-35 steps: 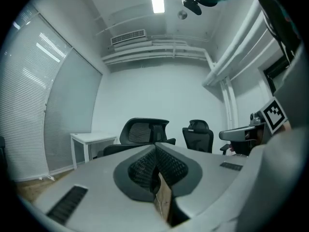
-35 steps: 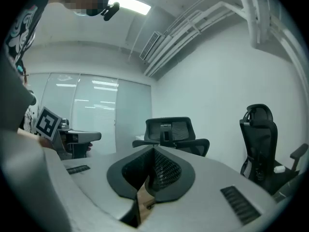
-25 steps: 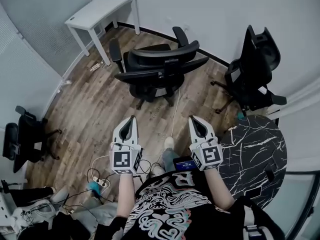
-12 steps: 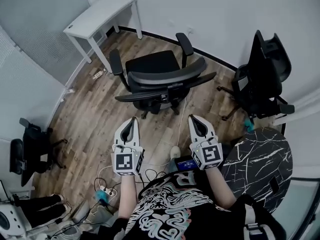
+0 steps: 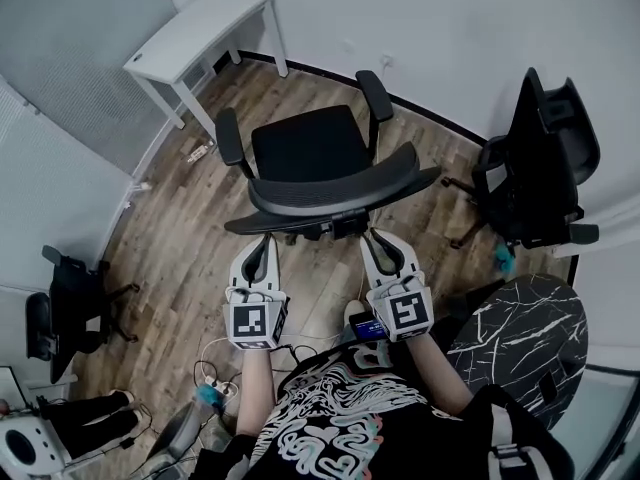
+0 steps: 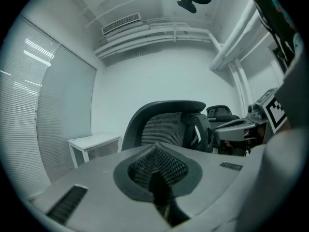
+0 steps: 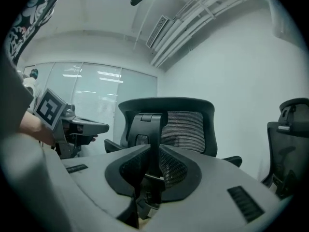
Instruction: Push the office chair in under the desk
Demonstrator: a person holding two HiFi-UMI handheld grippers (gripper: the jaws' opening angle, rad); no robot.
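Nearest the person, the left tongs (image 5: 263,244) are closed tight with nothing in them. The right tongs (image 5: 374,238) have just been opening a little and now stand a narrow slit apart, with nothing between the jaws. Both point level and forward, side by side, at the backrest (image 5: 335,190) of the black mesh office chair (image 5: 305,148). The chair stands on the wood floor (image 5: 190,218) directly ahead, its back to the person and its seat facing away. The backrest's long axis runs across the line of the tongs, with its right end a little farther off. Each tip sits just below the backrest's near edge in the head view, and neither is clearly the nearer. I cannot tell whether either touches; the gripper views suggest a small gap. Beyond the chair and well to its left, the white desk (image 5: 200,30) stands in the floor's far left corner against the wall. The desk is therefore not in line with the tongs, and by my reading the push must swing the chair leftward as well as forward. A second office chair (image 5: 545,158) stands clear at the right wall.
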